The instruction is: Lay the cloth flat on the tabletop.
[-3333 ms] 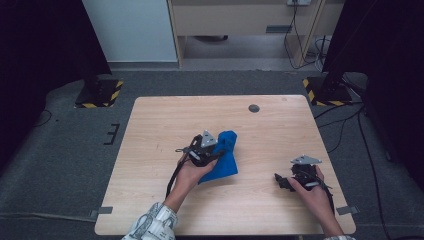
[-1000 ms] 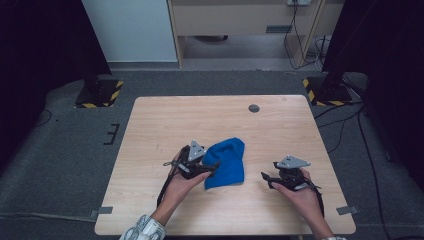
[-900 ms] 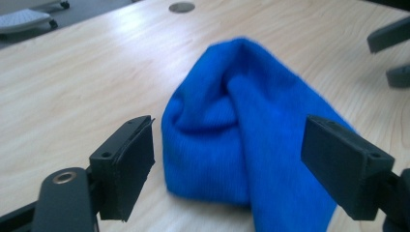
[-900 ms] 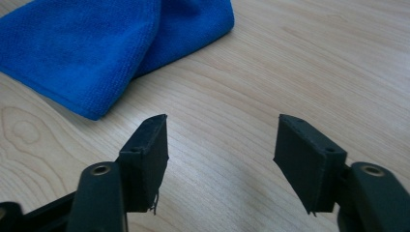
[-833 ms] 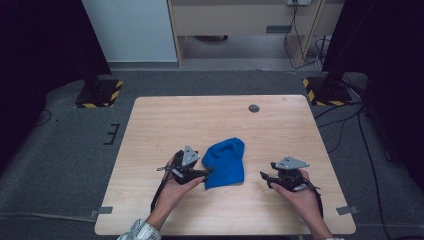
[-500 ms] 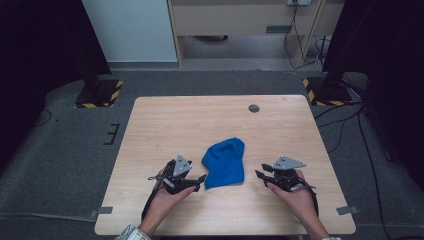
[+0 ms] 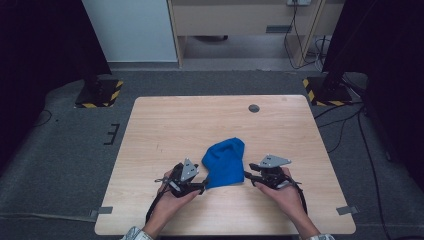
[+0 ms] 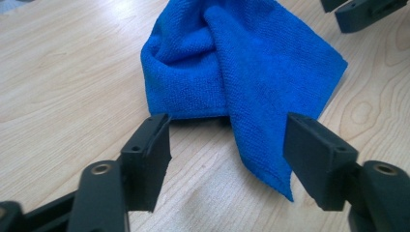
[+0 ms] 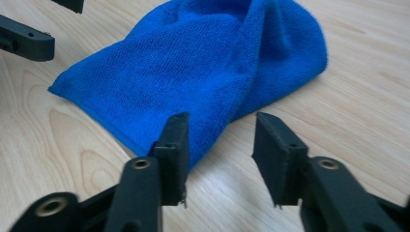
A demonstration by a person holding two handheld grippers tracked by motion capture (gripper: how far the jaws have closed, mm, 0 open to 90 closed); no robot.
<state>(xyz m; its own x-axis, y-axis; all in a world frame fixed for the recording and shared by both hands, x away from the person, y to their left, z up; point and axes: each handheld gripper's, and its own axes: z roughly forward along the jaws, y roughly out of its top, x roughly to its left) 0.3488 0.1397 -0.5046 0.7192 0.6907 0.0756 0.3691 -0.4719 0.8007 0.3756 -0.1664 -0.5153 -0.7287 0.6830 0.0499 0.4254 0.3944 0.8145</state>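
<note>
We count two grippers, one cloth. Left gripper (image 7: 202, 186): jaws apart, just been closing, cloth corner between, ungripped. Blue cloth (image 7: 225, 161) on table (image 7: 165, 120), front centre, long axis toward far side, slightly right. Right gripper (image 7: 246, 174): jaws apart, just opening, empty.

The blue cloth (image 8: 241, 77) runs past the left gripper view's top edge, its far end unseen.
</note>
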